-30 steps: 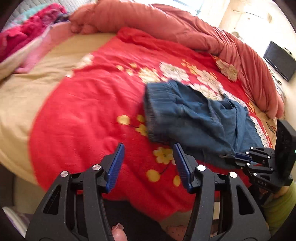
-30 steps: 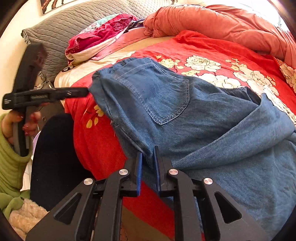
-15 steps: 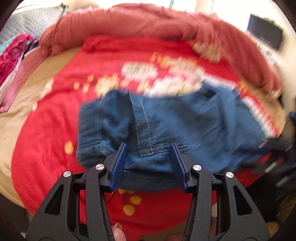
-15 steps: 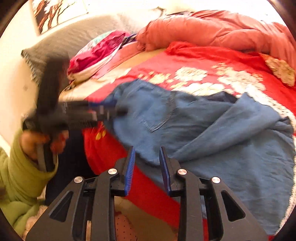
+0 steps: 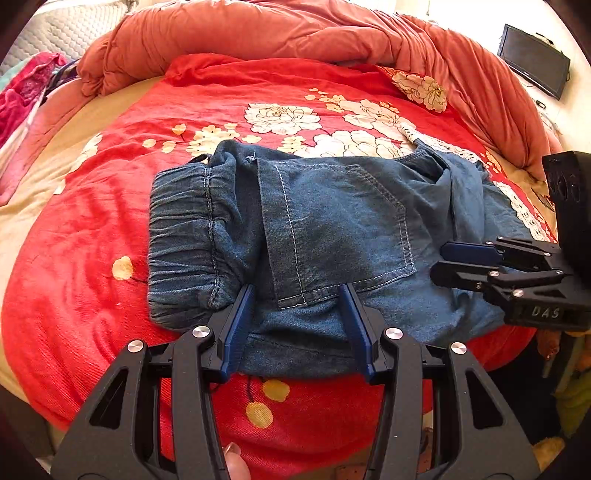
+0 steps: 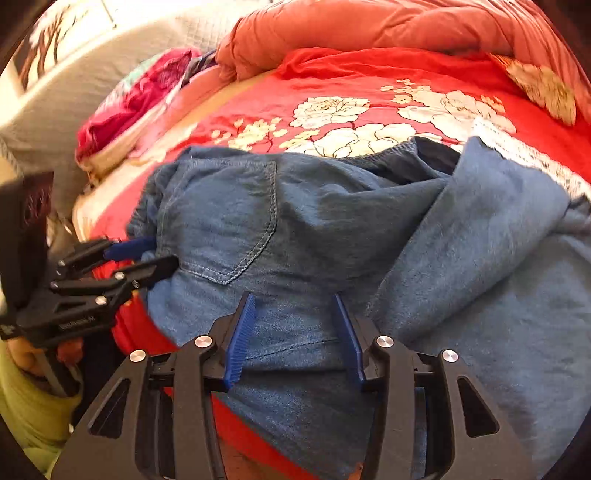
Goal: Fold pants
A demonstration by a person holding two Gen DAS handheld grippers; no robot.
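Note:
Blue denim pants lie bunched on the red floral bedspread near the bed's front edge, elastic waistband at the left, back pocket facing up. My left gripper is open, its fingers over the pants' near edge just below the pocket. My right gripper is open too, over the denim near the pocket seam. In the left wrist view the right gripper shows at the pants' right side. In the right wrist view the left gripper reaches the waistband end.
A rumpled orange duvet lies across the back of the bed. Pink and red clothes and a grey quilted headboard are at the left. A dark screen stands at the far right. The bed's front edge is just below the grippers.
The right gripper has let go of the pants and opened wide. The left gripper has swung right, from above bare bedspread to the pants' near edge. The pants now lie flatter.

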